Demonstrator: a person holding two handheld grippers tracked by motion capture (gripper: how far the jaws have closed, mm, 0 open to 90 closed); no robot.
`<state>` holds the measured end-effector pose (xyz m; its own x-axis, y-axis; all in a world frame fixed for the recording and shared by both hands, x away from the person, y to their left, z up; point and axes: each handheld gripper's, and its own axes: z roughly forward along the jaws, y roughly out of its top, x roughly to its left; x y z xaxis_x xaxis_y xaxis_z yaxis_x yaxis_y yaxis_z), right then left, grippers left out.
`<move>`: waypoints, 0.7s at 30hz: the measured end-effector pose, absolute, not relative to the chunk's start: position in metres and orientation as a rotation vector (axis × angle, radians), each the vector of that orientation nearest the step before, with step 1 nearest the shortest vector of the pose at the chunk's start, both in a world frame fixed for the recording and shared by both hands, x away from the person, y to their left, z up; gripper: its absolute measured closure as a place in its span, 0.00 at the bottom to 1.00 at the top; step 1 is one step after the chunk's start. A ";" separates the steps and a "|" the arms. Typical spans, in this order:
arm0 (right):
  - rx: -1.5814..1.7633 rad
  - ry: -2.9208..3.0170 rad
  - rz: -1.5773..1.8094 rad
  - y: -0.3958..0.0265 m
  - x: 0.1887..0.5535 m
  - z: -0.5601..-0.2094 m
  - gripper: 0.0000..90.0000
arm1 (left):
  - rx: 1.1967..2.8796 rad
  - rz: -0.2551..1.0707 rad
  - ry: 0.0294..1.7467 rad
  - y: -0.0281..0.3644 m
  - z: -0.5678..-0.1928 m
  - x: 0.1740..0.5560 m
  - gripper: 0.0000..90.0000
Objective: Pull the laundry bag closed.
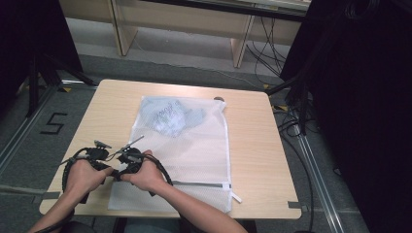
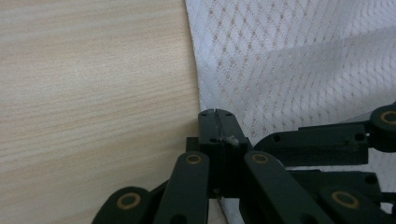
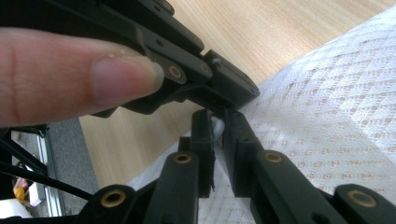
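Observation:
A white mesh laundry bag (image 1: 194, 150) lies flat on the wooden table (image 1: 252, 145), with a blue-grey garment (image 1: 170, 116) inside at its far end. Both hands meet at the bag's near left edge. My left gripper (image 1: 111, 171) (image 2: 215, 114) is shut, its jaws pressed together on the bag's edge (image 2: 205, 84). My right gripper (image 1: 121, 171) (image 3: 217, 122) stands just beside it, jaws closed on a fold of white mesh. In the right gripper view the left gripper's tip (image 3: 233, 88) sits right above my jaws, and a person's finger (image 3: 93, 74) rests on it.
The bag's zipper (image 1: 204, 184) runs along its near edge, with its pull at the right. Bare wood lies left and right of the bag. Beyond the table stand wooden desk legs (image 1: 240, 46), loose cables (image 1: 291, 121) and black drapes (image 1: 359, 97).

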<state>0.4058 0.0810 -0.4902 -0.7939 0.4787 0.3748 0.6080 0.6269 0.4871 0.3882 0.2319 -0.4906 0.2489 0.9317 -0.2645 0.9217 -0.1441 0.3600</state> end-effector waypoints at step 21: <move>-1.014 -2.605 -0.949 0.068 0.396 -0.488 0.97 | 2.142 0.128 1.622 0.220 -0.491 0.381 1.00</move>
<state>0.3965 0.0680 -0.4880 -0.7480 0.5404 0.3853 0.6616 0.5611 0.4973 0.3811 0.2202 -0.4907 0.3049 0.9331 -0.1909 0.8915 -0.2091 0.4019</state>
